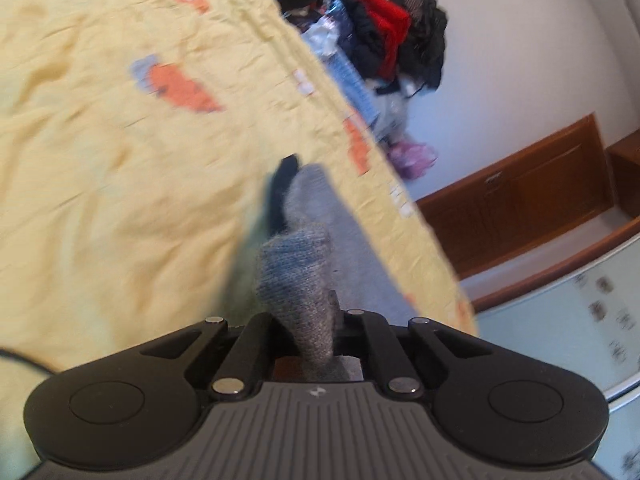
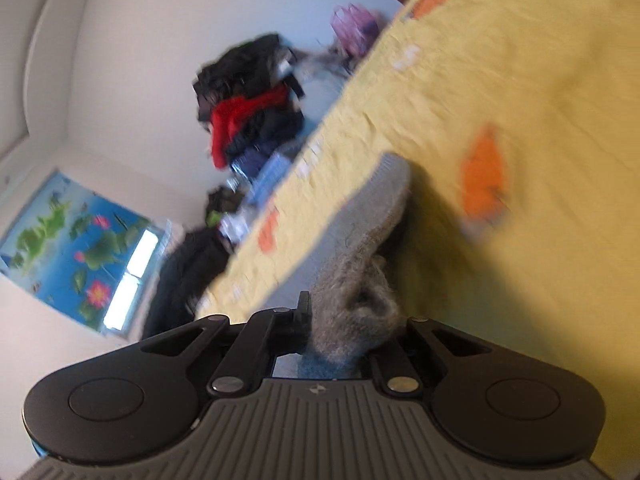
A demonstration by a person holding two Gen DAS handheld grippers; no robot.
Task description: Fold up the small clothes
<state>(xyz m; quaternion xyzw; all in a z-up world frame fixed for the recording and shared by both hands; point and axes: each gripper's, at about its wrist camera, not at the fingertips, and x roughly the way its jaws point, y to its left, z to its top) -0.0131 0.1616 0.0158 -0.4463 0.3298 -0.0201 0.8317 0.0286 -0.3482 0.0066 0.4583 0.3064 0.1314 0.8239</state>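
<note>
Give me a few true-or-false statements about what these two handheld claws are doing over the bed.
1. The left gripper is clamped on a grey sock. True.
2. The right gripper is open and holds nothing. False: it grips grey knit sock fabric.
3. The bedsheet is yellow with orange carrot prints. True.
4. The pile of clothes lies on the sheet. False: it sits beyond the bed's edge, by the wall.
5. The pile includes a red garment. True.

A home bedroom: yellow bedsheet (image 1: 120, 140), heaped clothes (image 2: 248, 108) and wooden cabinet (image 1: 520, 196).
</note>
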